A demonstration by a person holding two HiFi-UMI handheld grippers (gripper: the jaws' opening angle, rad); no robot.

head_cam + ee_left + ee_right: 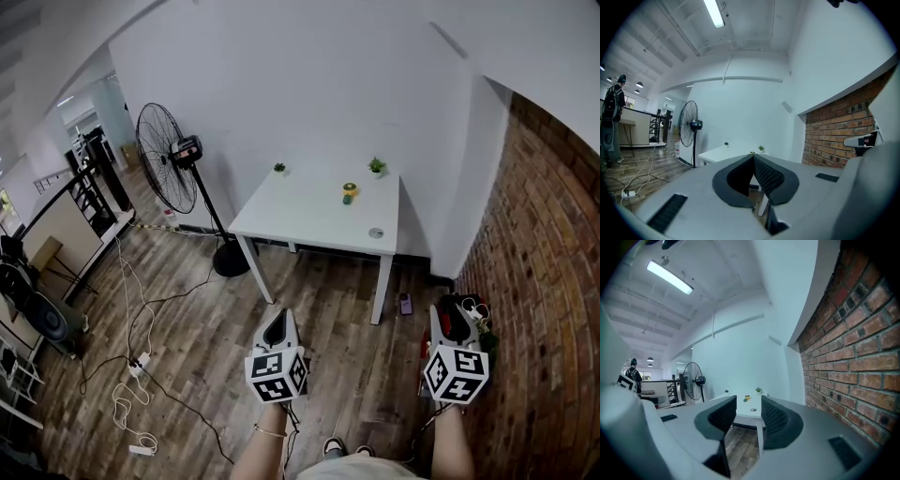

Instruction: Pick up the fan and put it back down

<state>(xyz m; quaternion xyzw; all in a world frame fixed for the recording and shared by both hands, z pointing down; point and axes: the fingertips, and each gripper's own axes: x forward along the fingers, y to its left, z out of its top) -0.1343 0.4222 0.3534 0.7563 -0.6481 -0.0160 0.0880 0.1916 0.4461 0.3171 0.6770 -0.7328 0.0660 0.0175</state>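
A small yellow-and-green fan (349, 193) stands on the white table (300, 214), towards its far side; it also shows as a tiny yellow spot (746, 398) between the right jaws. A tall black pedestal fan (169, 157) stands on the floor left of the table, and it shows as the same fan (689, 124) in the left gripper view. Both grippers hang over the wooden floor well short of the table. My left gripper (277, 319) is shut, its tips touching, nothing held. My right gripper (448, 311) is open and empty.
Two small potted plants (279, 168) (377, 166) and a round disc (376, 232) are on the table. Cables and a power strip (139, 362) lie on the floor at left. A brick wall (544, 281) runs along the right. A person (611, 122) stands far left.
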